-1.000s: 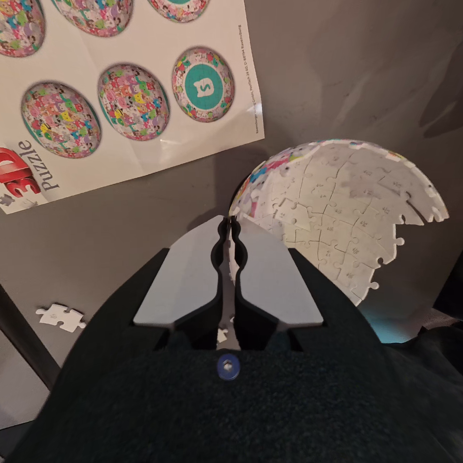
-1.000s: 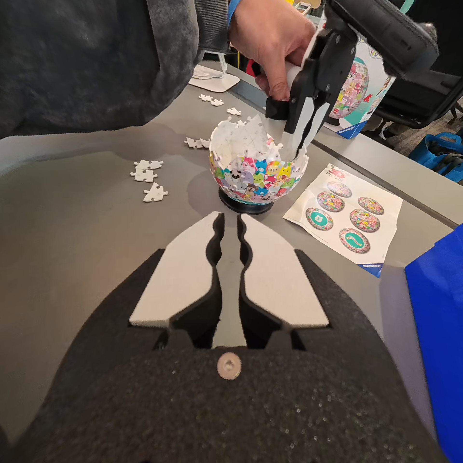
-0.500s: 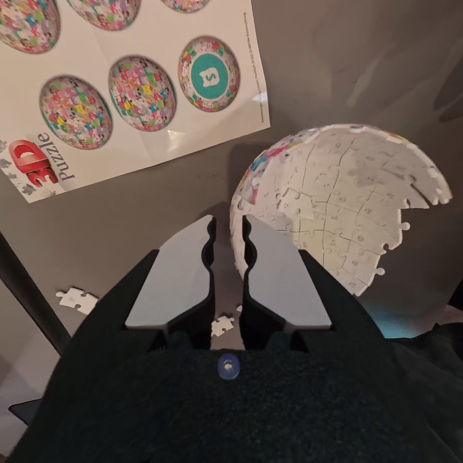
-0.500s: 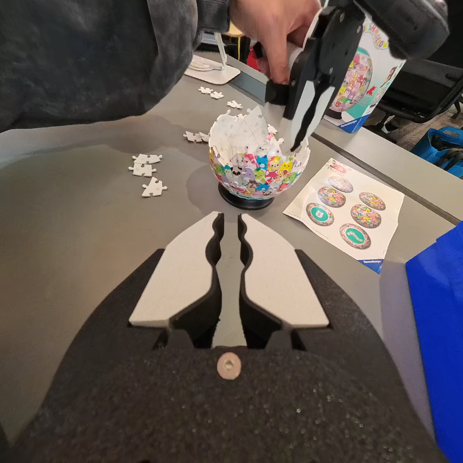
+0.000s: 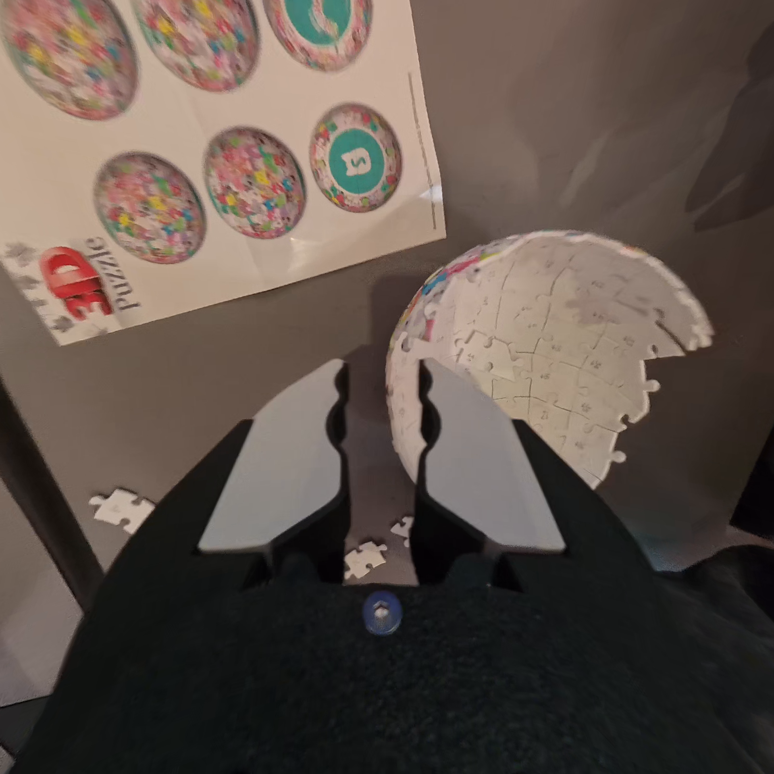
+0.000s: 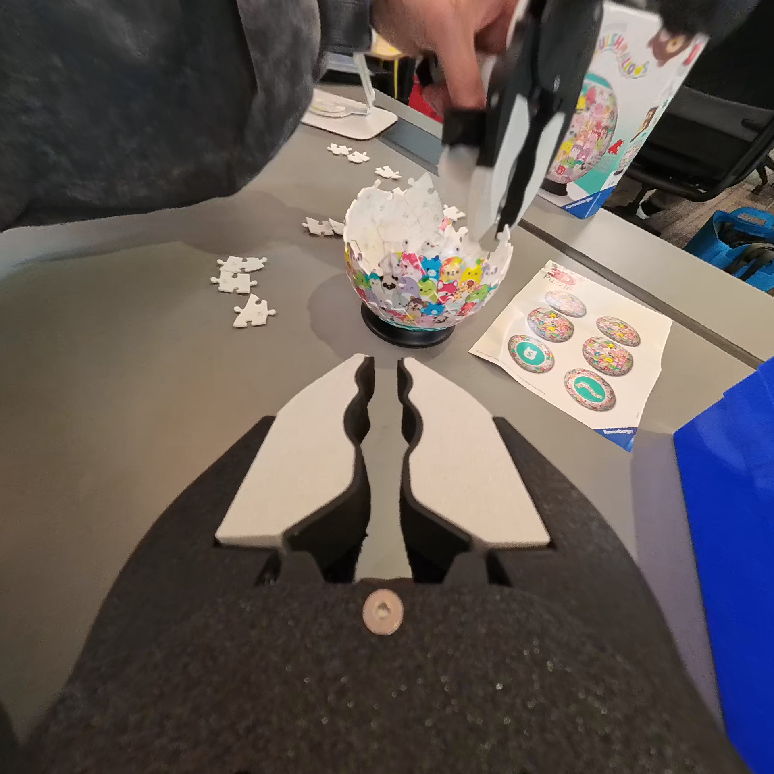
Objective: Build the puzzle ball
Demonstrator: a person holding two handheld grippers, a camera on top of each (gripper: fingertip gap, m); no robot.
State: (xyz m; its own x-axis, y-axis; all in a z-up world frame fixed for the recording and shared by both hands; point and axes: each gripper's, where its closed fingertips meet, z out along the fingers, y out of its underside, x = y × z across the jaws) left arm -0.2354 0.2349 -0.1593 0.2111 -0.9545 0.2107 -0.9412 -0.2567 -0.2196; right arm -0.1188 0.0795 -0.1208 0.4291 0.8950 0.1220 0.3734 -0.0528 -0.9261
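Observation:
The half-built puzzle ball (image 6: pixel 423 289) sits on a black ring stand (image 6: pixel 406 335) on the grey table. It is colourful outside and white inside, with a jagged open rim. In the left wrist view I look down into its white inside (image 5: pixel 565 356). My left gripper (image 5: pixel 382 368) is open and empty, with the ball's near rim showing between its fingers. The right wrist view shows it (image 6: pixel 498 226) held by a hand just above the ball's right rim. My right gripper (image 6: pixel 385 364) is narrowly open and empty, low over the table in front of the ball.
Loose white pieces lie left of the ball (image 6: pixel 238 280) and behind it (image 6: pixel 356 155); two more show under my left gripper (image 5: pixel 364 559). The picture sheet (image 6: pixel 574 352) lies to the right, the puzzle box (image 6: pixel 607 117) stands behind it, and a blue object (image 6: pixel 733 544) is at the right edge. The tips of one gripper are about 20 cm away from the tips of the other. The blue object (image 6: pixel 733 544) is about 25 cm from both grippers' fingertips.
My left gripper was shut at the ball's rim; it has opened and drawn back up from it. My right gripper has stayed put.

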